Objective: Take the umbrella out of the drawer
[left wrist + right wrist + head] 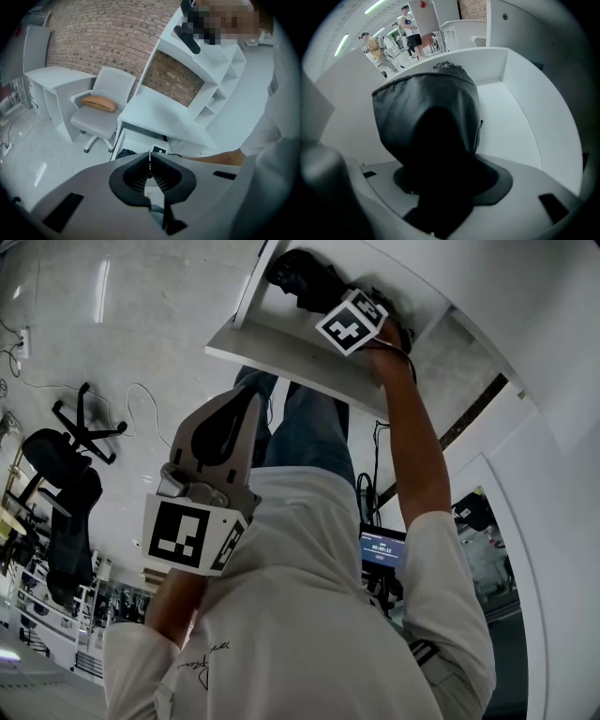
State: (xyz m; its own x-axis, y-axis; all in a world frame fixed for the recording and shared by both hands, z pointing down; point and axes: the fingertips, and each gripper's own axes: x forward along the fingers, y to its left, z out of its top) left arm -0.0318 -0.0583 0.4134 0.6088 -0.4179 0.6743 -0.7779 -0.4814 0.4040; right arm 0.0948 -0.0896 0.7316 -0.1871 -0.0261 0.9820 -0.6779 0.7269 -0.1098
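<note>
Pale glossy floor [141, 334] fills most of your head view, with a black office chair [66, 493] at 9 o'clock. At 12 o'clock the white drawer [281, 348] stands open below the white counter [159, 117]. The black folded umbrella [426, 112] sits inside the drawer, between its white walls. Your right tool [319, 296] reaches into the drawer at 12 o'clock and is clamped on the umbrella. Your left tool [150, 161] hangs near your torso at about 8 o'clock, its jaws pressed together on nothing.
</note>
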